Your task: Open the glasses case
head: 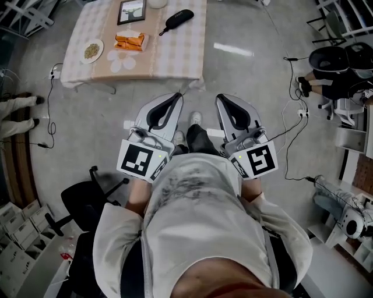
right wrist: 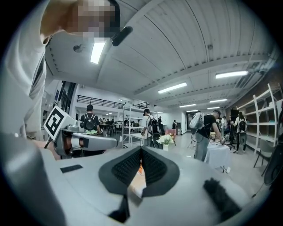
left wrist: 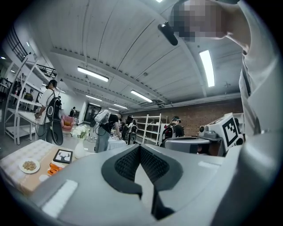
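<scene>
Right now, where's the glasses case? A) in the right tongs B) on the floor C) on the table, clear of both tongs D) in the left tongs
C: the glasses case lies on the table; left tongs and right tongs are shut, empty, short of it.

A checked cloth covers the counter [head: 175, 55]. On it a framed picture [head: 132, 11] lies at the far side, an orange packet [head: 129, 41] lies nearer, and a small plate [head: 92, 50] of pale food sits left of the packet, apart from it. A black office chair [head: 84, 201] stands on the grey floor [head: 245, 75], with another black chair [head: 327, 58] at the right edge. In the left gripper view, a white vase of flowers [left wrist: 80, 143] stands near the framed picture, with a person wearing a backpack [left wrist: 106, 126] and white shelving [left wrist: 148, 128] beyond
</scene>
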Motion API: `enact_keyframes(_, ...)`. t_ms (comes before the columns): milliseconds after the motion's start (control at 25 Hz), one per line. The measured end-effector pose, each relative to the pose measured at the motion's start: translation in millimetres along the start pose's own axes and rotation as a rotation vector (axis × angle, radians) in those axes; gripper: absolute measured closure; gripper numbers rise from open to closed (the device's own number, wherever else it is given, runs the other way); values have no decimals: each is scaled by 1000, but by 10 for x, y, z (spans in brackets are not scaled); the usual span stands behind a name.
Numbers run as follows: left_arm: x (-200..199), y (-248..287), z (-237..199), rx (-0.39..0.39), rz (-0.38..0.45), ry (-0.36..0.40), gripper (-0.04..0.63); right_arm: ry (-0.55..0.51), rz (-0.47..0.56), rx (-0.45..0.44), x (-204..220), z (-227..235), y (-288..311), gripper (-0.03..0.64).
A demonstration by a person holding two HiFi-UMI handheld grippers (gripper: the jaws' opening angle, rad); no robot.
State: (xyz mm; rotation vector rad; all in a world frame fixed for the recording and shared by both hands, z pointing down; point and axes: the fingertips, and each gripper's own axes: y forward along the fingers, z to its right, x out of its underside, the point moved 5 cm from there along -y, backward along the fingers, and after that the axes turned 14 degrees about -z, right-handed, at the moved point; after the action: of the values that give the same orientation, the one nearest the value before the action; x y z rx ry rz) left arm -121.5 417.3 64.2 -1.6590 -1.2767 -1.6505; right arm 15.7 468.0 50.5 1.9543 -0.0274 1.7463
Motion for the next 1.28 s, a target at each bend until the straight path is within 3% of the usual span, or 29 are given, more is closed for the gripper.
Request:
enact_keyframes(720, -370, 1060, -370, -138, -13, -16, 591, -21, 13, -131, -110, 1187, 648, 600)
enact_keyframes(1280, -503, 1494, -461, -205, -21, -17, 591, -33, 32, -202, -151, 1670, 906, 600)
